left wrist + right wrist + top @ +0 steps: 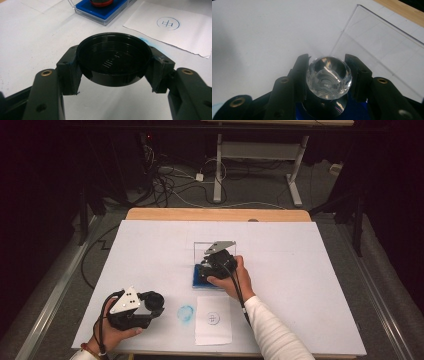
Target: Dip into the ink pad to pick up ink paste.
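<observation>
My left gripper [115, 68] is shut on a round black cap [113, 55], which it holds just above the white sheet near the table's front left [150, 301]. My right gripper [328, 65] is shut on the clear faceted knob [328, 81] of a stamp. It points down over the blue ink pad [199, 280] at mid table. The pad sits in a clear case whose lid [382, 50] stands open behind it. In the left gripper view the stamp's dark, red-rimmed base [101, 2] rests on the pad [107, 12]. Whether the stamp presses into the ink I cannot tell.
A small white paper slip [213, 319] with a round blue stamped mark [168, 23] lies near the front edge. A blue ink smudge [185, 314] marks the white sheet [300, 270] to its left. The wooden table edge [217, 214] runs along the back.
</observation>
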Demonstrator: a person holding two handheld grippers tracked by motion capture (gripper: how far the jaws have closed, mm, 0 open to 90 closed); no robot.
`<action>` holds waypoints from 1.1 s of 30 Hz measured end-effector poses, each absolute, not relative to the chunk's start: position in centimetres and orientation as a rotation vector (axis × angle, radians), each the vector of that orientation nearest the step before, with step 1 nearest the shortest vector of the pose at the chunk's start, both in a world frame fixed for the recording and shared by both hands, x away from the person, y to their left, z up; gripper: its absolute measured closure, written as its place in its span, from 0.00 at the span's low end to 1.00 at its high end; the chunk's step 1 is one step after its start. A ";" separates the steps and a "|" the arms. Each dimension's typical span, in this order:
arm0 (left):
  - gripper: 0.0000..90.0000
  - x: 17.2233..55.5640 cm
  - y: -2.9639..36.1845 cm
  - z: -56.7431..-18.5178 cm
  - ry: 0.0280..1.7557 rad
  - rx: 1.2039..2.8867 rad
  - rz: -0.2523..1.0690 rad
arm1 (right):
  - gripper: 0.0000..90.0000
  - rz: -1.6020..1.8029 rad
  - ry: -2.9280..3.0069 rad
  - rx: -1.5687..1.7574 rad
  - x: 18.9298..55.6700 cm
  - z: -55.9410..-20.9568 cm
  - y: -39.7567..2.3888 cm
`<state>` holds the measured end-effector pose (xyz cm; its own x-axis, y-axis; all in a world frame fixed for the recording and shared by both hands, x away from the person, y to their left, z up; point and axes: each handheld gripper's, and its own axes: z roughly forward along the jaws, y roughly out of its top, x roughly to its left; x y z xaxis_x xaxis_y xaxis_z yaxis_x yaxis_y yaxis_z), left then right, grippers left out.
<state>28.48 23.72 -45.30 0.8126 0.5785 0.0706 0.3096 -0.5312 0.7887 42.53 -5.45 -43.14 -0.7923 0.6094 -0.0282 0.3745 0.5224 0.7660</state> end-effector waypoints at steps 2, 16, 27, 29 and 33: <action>0.41 28.5 23.7 -45.3 0.647 2.169 0.415 | 0.63 1.144 2.472 0.828 42.6 -43.3 -5.4; 0.41 28.4 23.5 -45.3 0.639 2.172 0.411 | 0.63 1.172 2.460 0.860 42.5 -44.0 -5.4; 0.41 28.3 23.4 -45.3 0.638 2.175 0.409 | 0.63 1.197 2.448 0.902 42.3 -44.3 -5.5; 0.41 28.4 23.5 -45.3 0.639 2.175 0.408 | 0.63 1.191 2.451 0.907 42.3 -44.2 -5.5; 0.41 28.4 23.5 -45.3 0.639 2.175 0.404 | 0.63 1.194 2.451 0.908 42.3 -44.2 -5.4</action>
